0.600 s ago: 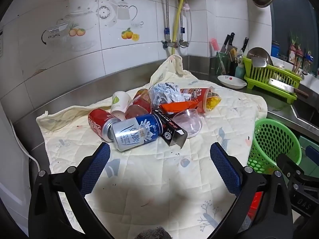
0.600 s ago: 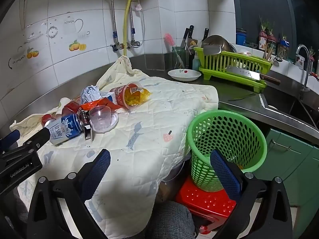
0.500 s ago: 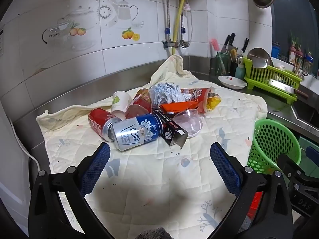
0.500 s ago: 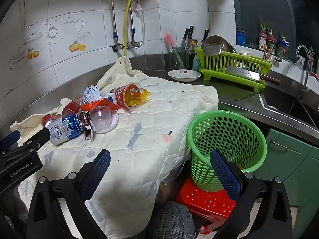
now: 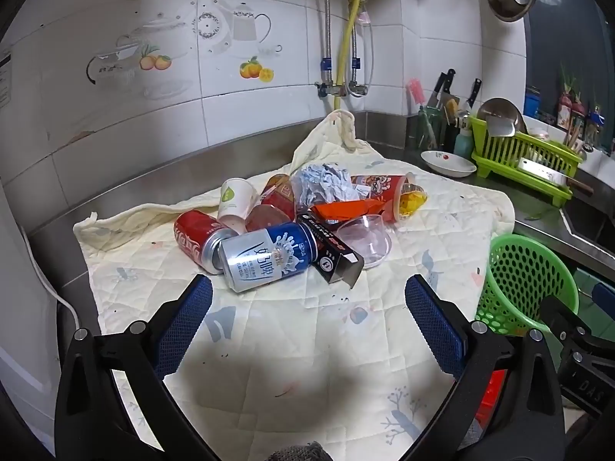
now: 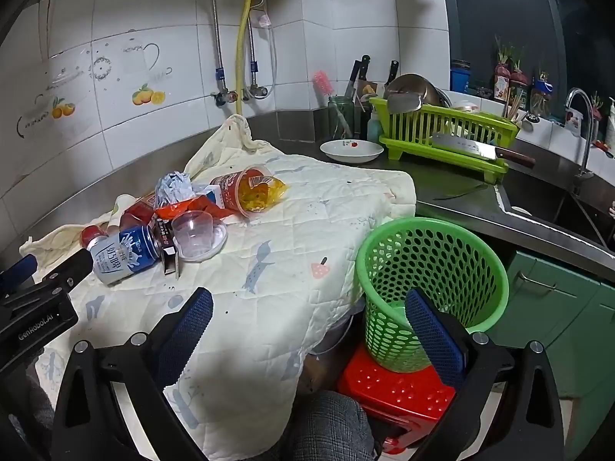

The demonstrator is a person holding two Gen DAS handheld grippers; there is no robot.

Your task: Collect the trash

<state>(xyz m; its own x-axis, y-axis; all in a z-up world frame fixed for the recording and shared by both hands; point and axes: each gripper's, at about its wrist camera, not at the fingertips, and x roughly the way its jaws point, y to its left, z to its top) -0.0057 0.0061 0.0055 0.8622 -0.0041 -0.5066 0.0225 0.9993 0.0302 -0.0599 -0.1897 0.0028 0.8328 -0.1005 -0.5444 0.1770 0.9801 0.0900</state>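
While both are hanging spread and empty, the left hand-held gripper (image 5: 307,307) is facing the blue-and-silver can (image 5: 267,255) lying crosswise just ahead on the counter, nearer than the right hand-held gripper (image 6: 307,319).

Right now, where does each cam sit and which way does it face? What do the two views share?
Left wrist: on the left tongs, open, facing the trash pile on the quilted cloth and tiled wall; the right tongs' black frame shows at right.
Right wrist: on the right tongs, open, facing the cloth's edge and the green basket on a red stool; the left tongs' frame shows at left, a trouser leg below.
Shared: blue-and-white can, clear cup, basket, dish rack.
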